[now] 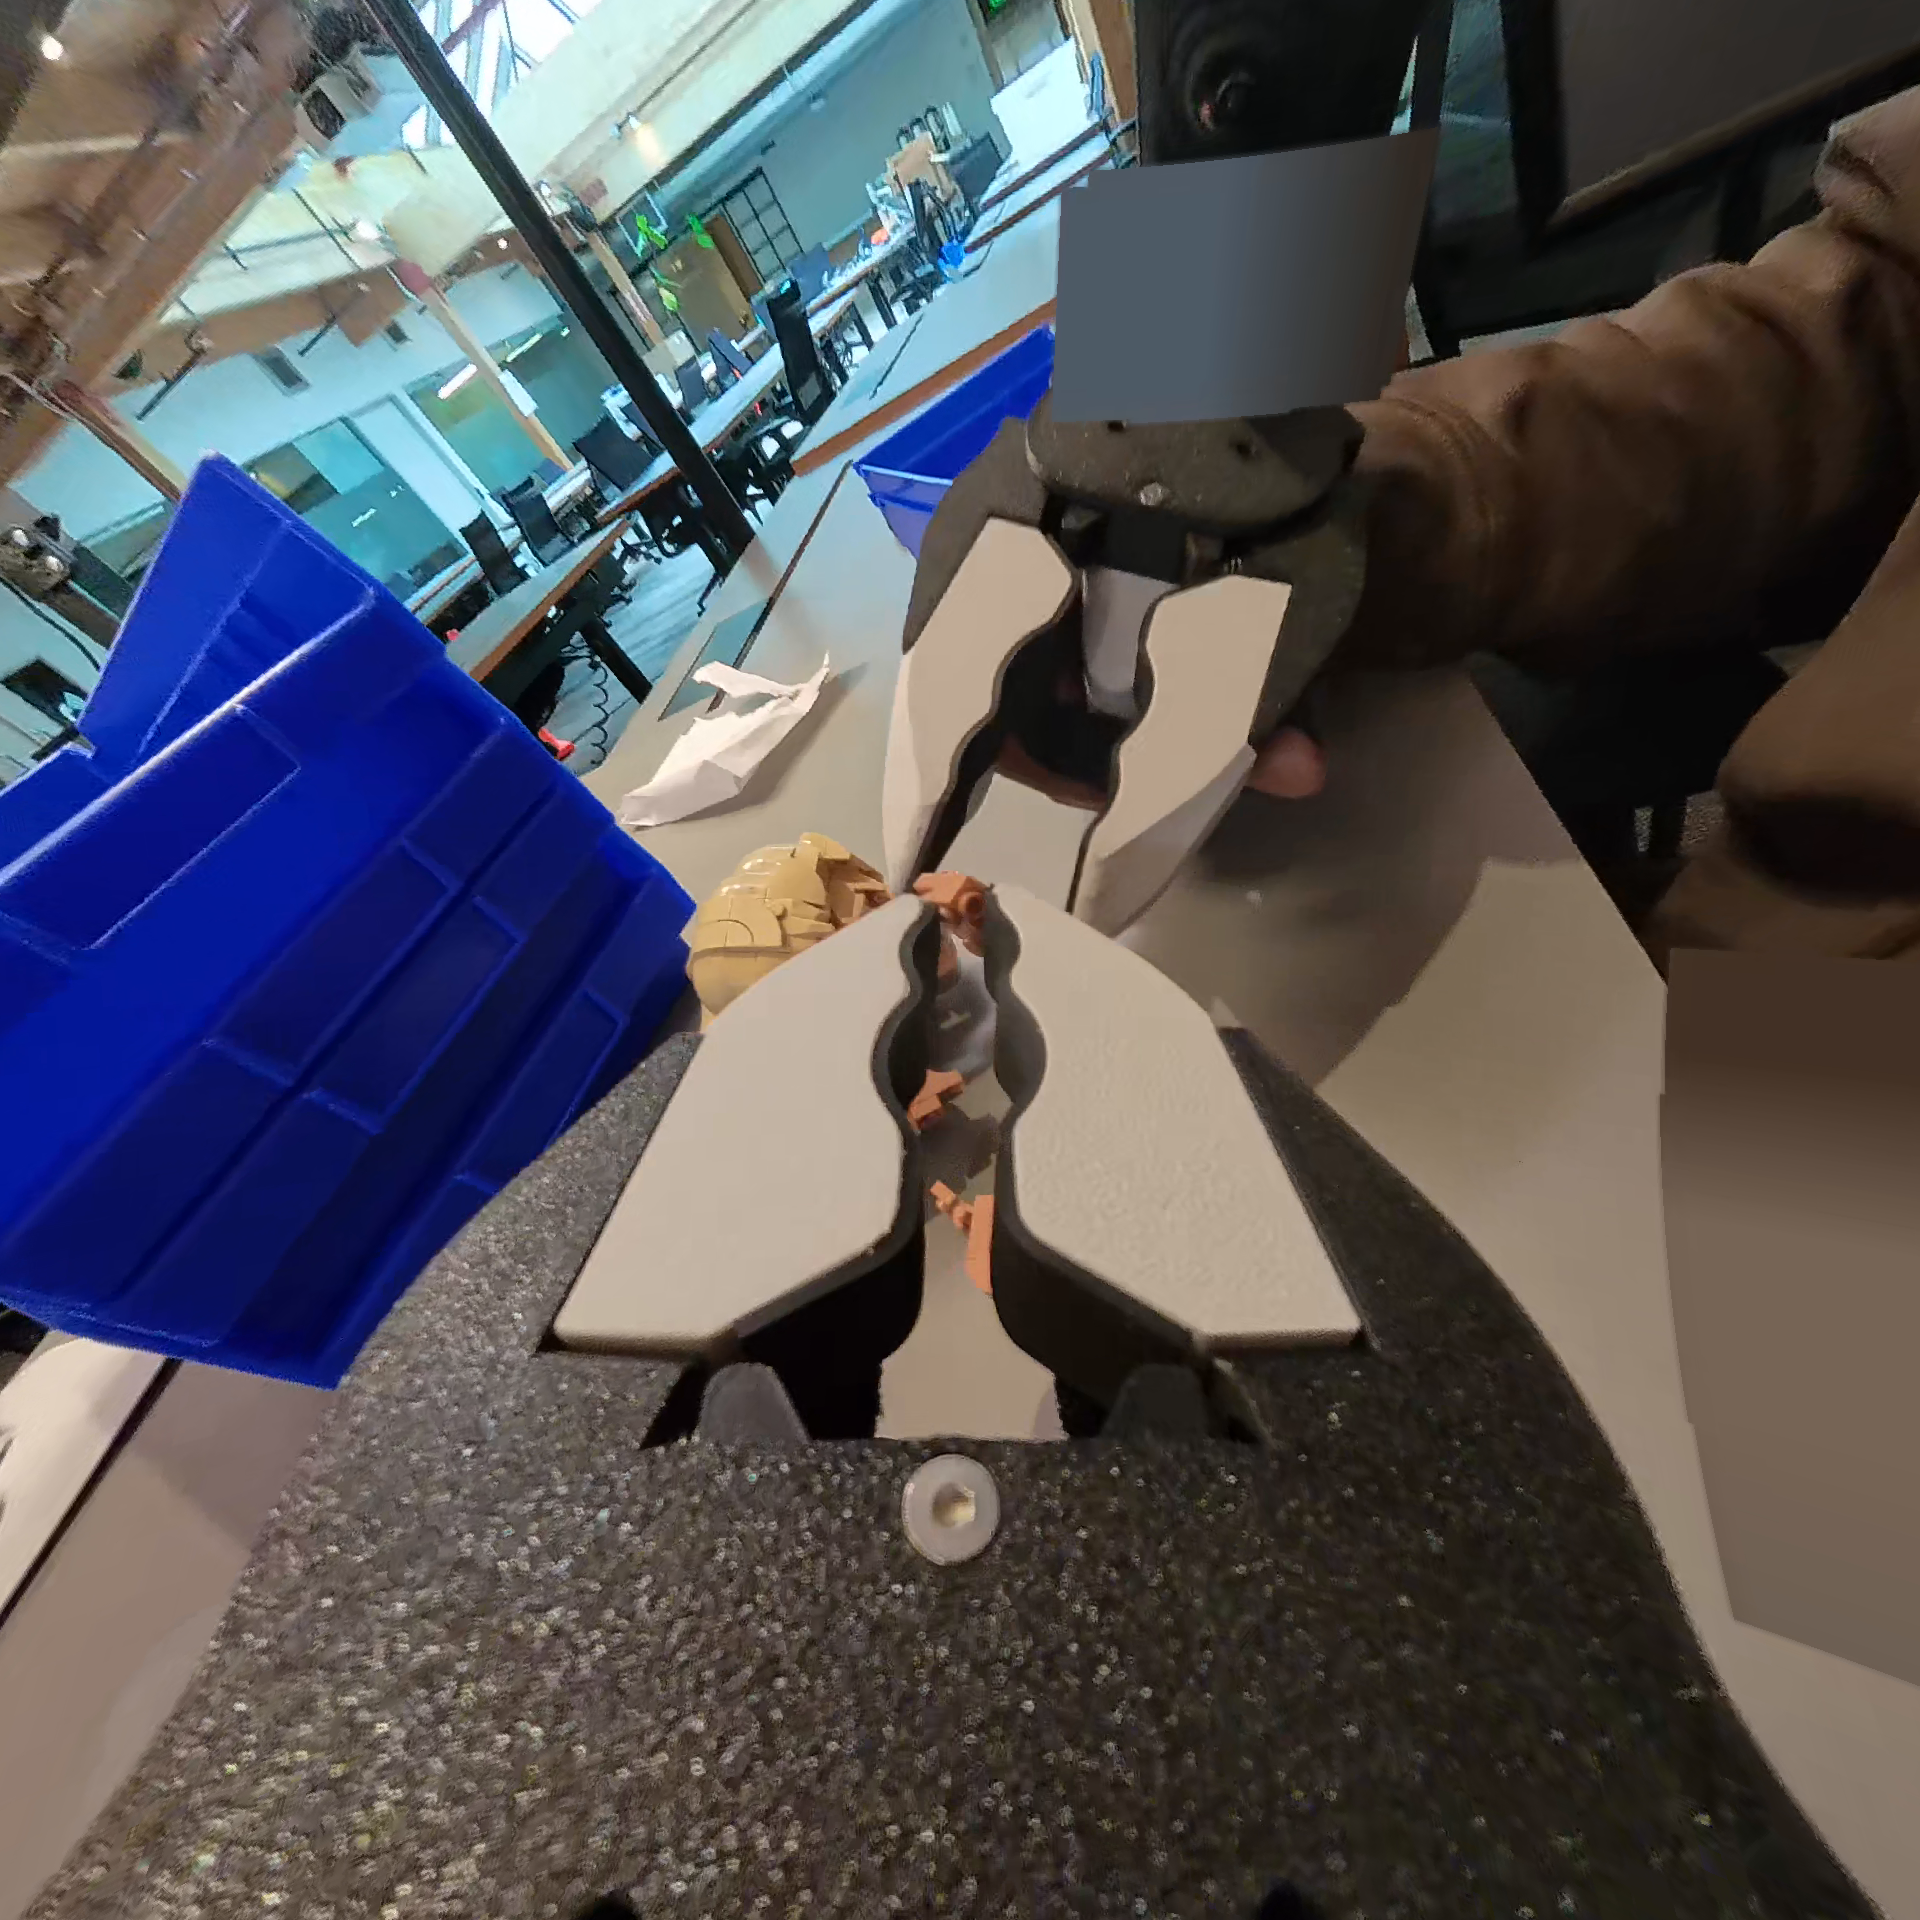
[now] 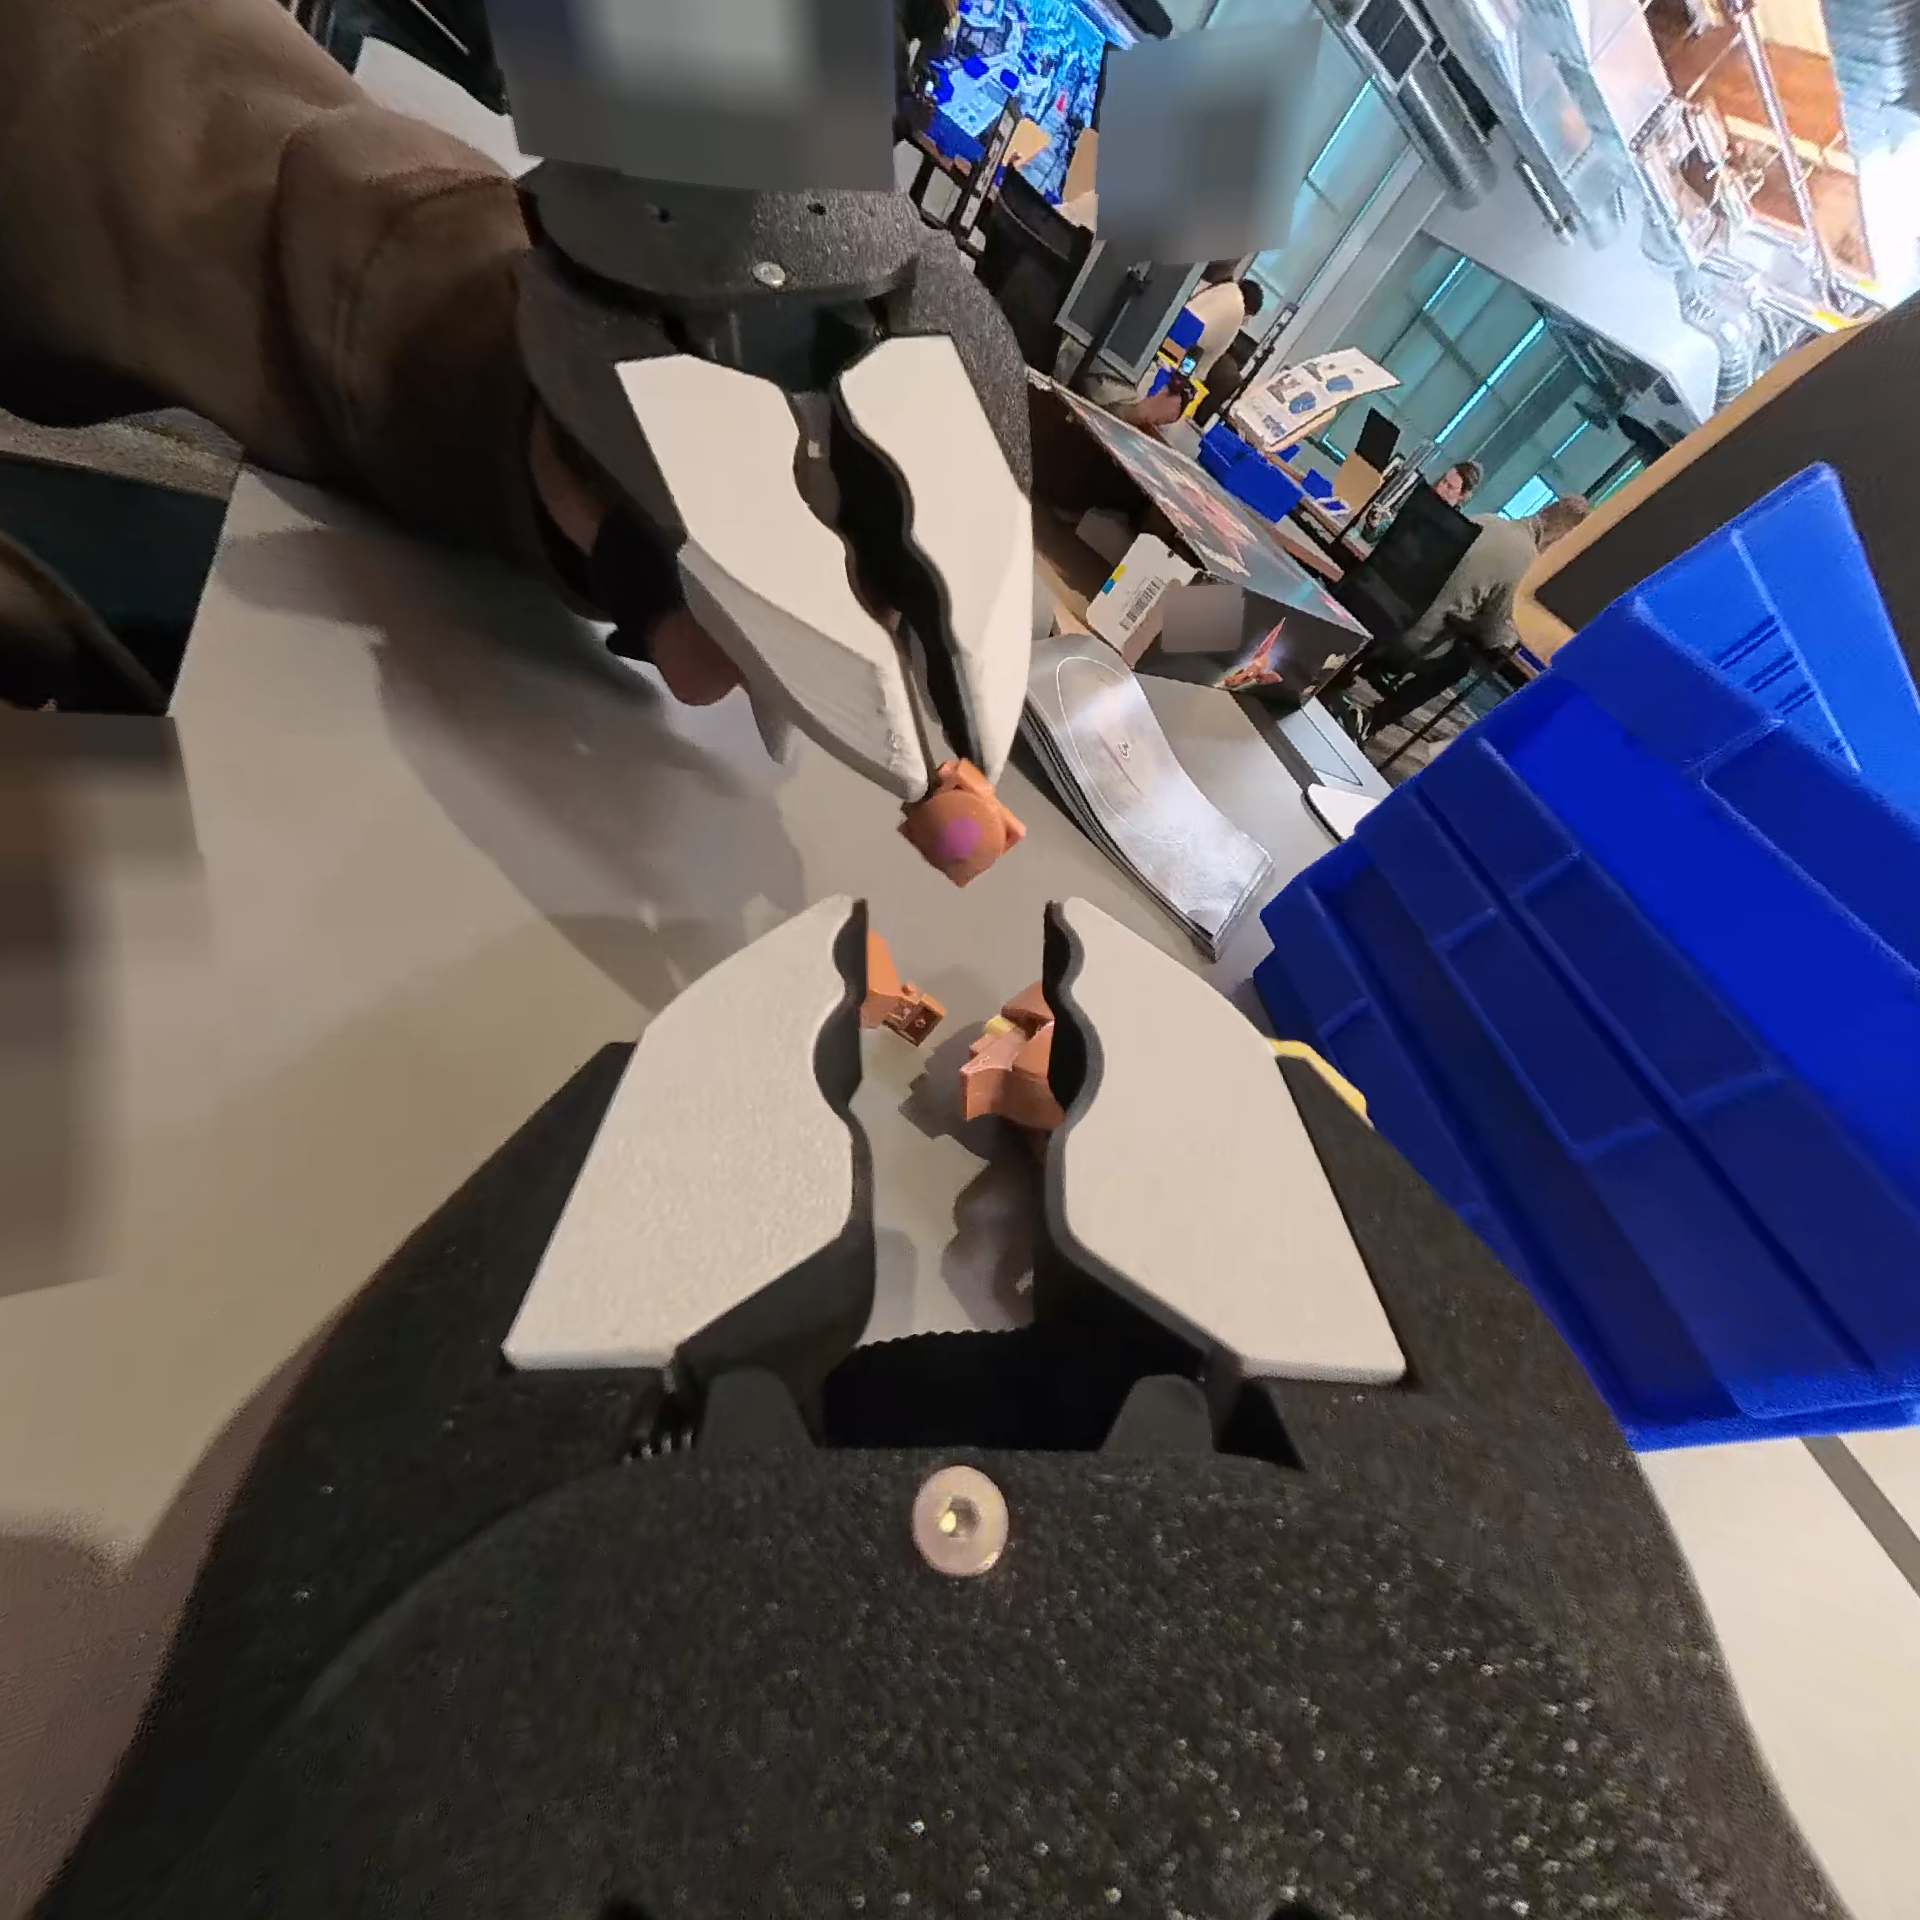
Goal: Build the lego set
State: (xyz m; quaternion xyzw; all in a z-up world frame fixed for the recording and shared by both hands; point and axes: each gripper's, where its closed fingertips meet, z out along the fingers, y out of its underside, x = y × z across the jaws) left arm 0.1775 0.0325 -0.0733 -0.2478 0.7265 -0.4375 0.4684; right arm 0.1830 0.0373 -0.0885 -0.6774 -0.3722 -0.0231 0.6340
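My left gripper [image 1: 961, 906] is shut on a small brown lego piece [image 1: 958, 900] and holds it above the grey table [image 1: 1455, 1091]. In the right wrist view the left gripper [image 2: 951, 774] points down, and the brown piece [image 2: 961, 828] in its tips shows a round purple face. My right gripper [image 2: 951, 916] is open and empty just under that piece; it also shows in the left wrist view [image 1: 1003, 888], facing the left one. Two loose brown lego pieces [image 2: 904, 1003] [image 2: 1013, 1070] lie on the table between the right gripper's fingers. A tan lego assembly [image 1: 779, 914] sits beyond the left fingers.
A stack of blue bins [image 1: 291, 935] stands close on the left of the left gripper and shows at the right in the right wrist view [image 2: 1610, 987]. Another blue bin [image 1: 966, 436] and crumpled white paper [image 1: 727, 738] lie farther back. An instruction booklet [image 2: 1132, 790] lies behind the grippers. Left and right tips are no more than a few centimetres apart.
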